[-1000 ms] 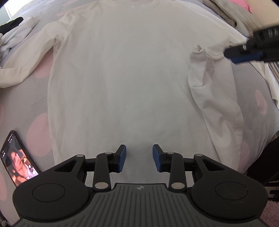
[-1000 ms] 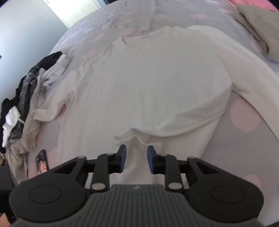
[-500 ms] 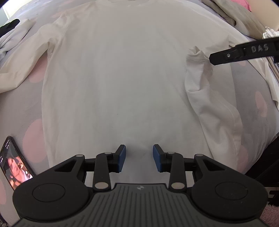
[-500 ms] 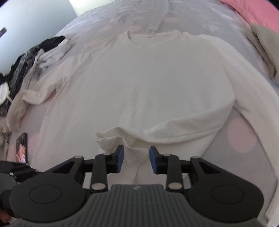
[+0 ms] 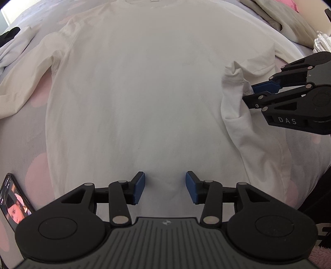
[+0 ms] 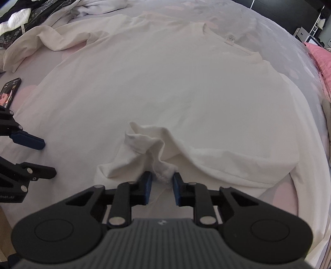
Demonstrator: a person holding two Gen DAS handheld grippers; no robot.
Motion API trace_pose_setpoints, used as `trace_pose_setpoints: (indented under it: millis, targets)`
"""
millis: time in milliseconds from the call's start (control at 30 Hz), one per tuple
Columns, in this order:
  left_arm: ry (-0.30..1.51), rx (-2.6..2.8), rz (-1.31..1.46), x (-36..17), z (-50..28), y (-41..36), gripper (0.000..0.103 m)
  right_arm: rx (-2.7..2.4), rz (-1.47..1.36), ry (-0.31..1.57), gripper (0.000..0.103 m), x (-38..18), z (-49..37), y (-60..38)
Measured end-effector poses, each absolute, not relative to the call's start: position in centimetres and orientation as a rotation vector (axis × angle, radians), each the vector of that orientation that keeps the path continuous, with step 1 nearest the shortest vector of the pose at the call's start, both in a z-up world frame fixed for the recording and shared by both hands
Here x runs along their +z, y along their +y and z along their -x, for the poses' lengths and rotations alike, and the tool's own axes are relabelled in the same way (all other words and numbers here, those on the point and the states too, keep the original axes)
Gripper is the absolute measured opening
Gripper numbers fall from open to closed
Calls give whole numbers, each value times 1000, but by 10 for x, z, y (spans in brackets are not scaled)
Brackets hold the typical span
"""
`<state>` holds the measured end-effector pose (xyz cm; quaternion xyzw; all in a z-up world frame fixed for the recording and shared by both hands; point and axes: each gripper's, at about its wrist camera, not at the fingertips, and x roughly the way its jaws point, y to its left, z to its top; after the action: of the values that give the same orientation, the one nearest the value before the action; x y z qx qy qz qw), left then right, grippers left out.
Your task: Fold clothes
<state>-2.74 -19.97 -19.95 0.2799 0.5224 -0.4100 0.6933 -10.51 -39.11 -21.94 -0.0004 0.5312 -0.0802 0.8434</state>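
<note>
A white long-sleeved shirt [image 5: 144, 93] [image 6: 165, 82] lies flat on the bed, front up, neck at the far end. One sleeve is folded in over the body, and its cuff [image 6: 144, 142] [image 5: 233, 82] stands up bunched. My right gripper [image 6: 162, 182] [image 5: 248, 93] is at that cuff with its jaws closing; the cuff's edge fills the gap between the blue pads. My left gripper [image 5: 165, 178] [image 6: 48, 157] hovers over the middle of the hem, jaws opening, with only flat shirt beneath them. The other sleeve [image 5: 24, 78] trails out to the side.
A phone [image 5: 12, 202] [image 6: 9, 91] with a lit screen lies beside the shirt's hem corner. A heap of dark and white clothes [image 6: 20, 16] sits past the loose sleeve. A beige garment [image 5: 285, 18] and a pink pillow [image 6: 320, 55] lie near the shirt's far shoulder.
My right gripper rolled and came down onto the folded sleeve's cuff, and its jaws narrowed around it. My left gripper's jaws widened over the hem, and the hand held its place.
</note>
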Motion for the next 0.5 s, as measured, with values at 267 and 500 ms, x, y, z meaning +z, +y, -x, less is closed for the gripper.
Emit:
trace_pose_setpoints:
  millis: [267, 500]
  targets:
    - [1168, -907, -617, -198, 30, -193, 42, -201, -28, 1097, 11, -200, 120, -387]
    - [1184, -907, -623, -200, 37, -188, 42, -329, -315, 1073, 10, -152, 190, -406]
